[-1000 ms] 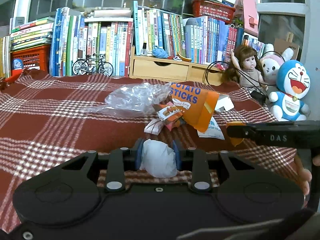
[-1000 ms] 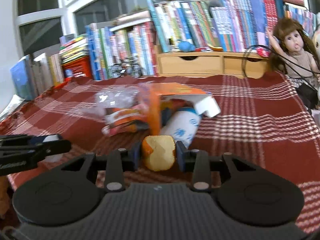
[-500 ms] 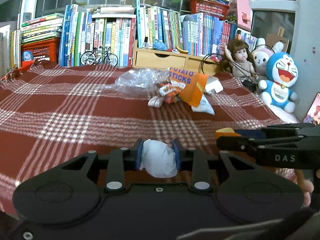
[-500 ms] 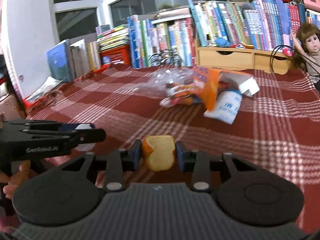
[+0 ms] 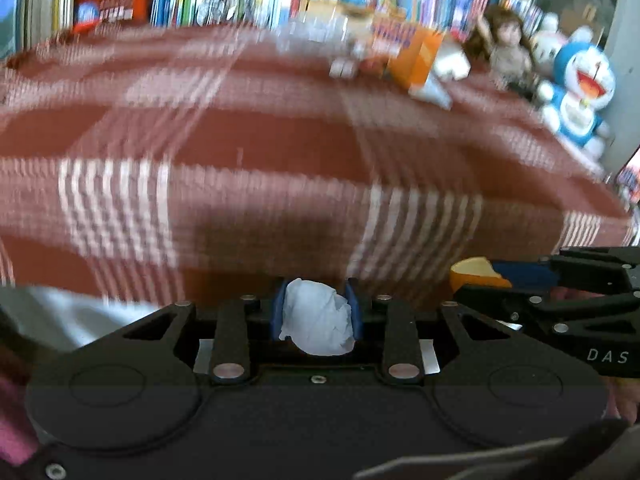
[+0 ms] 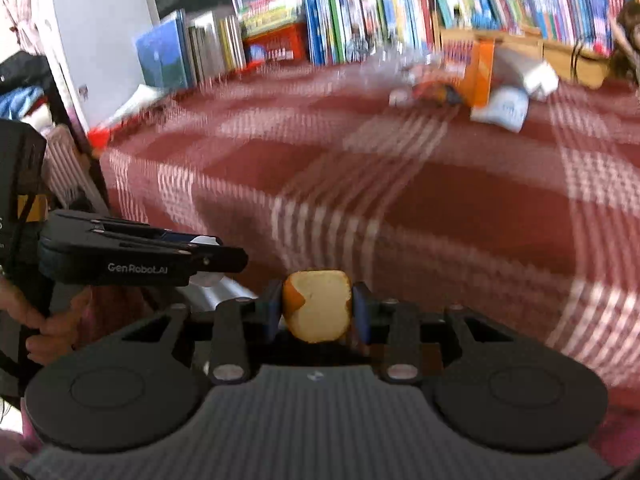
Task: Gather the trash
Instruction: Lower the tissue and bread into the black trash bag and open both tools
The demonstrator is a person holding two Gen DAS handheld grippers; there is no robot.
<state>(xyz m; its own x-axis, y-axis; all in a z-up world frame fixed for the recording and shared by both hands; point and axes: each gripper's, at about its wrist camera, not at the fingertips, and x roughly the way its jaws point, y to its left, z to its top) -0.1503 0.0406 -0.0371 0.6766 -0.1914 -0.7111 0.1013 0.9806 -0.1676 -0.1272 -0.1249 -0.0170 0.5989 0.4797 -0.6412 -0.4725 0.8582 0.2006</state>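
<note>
Between the left tongs (image 5: 316, 314), a crumpled tissue (image 5: 316, 322) sits clamped; the right tongs (image 6: 317, 306) pinch an orange peel (image 6: 316, 304) that could slip mid-carry.

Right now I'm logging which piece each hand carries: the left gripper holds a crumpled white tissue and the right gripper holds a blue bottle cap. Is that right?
Not quite. The left gripper does hold the crumpled white tissue, but the right gripper holds a piece of orange peel, not a blue bottle cap. The right wrist view shows it between the pads.
</note>
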